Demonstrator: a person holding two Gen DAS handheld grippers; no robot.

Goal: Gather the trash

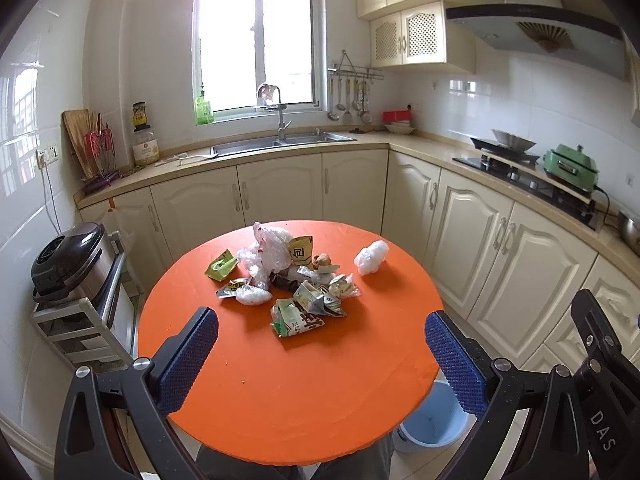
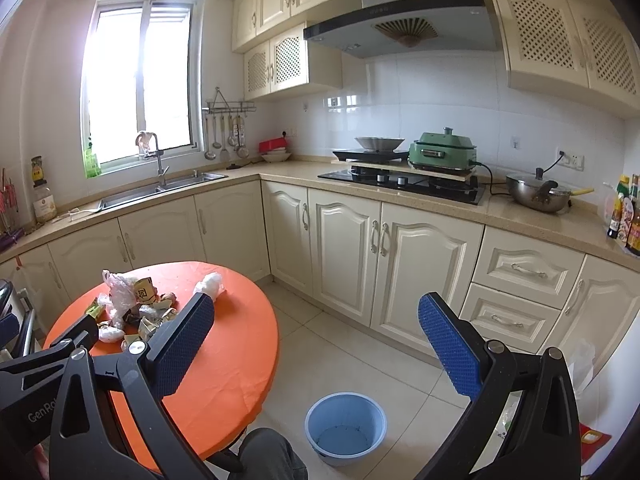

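Observation:
A heap of trash (image 1: 286, 276) lies mid-table on the round orange table (image 1: 288, 392): crumpled clear plastic bags, green and yellow snack wrappers, a torn carton. One white plastic wad (image 1: 371, 257) sits apart at the right. My left gripper (image 1: 320, 324) hovers open above the table's near half, short of the heap, with nothing between its blue pads. My right gripper (image 2: 316, 312) is open too, raised over the floor right of the table (image 2: 236, 364), above a light-blue bin (image 2: 346, 426). The heap (image 2: 132, 312) shows partly behind its left finger.
The bin (image 1: 434, 416) stands on the tiled floor by the table's right edge. Cream cabinets, a sink (image 1: 280, 142) and a hob (image 2: 404, 182) line the walls. A rice cooker (image 1: 68, 258) sits on a rack left of the table. A person's knee (image 2: 272, 456) shows below.

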